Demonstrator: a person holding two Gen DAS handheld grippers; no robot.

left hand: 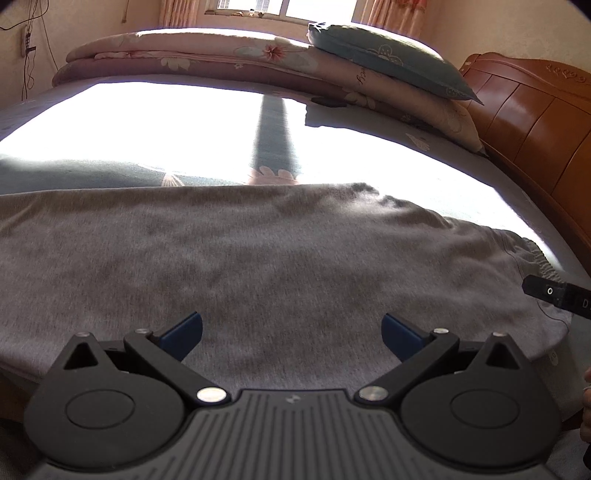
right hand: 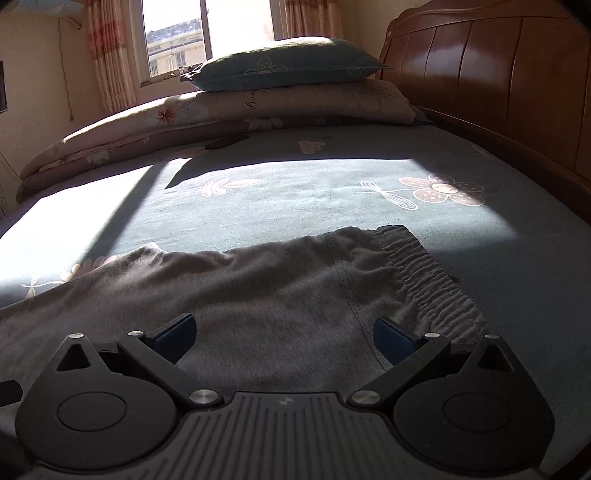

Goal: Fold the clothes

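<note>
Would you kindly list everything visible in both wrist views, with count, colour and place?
trousers: one pair, grey, spread flat on the near part of the bed, elastic waistband to the right
bed sheet: one, blue-green with flower print, covering the bed
quilt: one, folded, pinkish floral, at the far edge of the bed
pillow: one, teal, on top of the quilt
headboard: one, brown wood, right side
window: one, far wall, between patterned curtains
small dark object: one, black, on the sheet before the quilt; cannot identify
left gripper: open, over the trousers
right gripper: open, near the waistband
</note>
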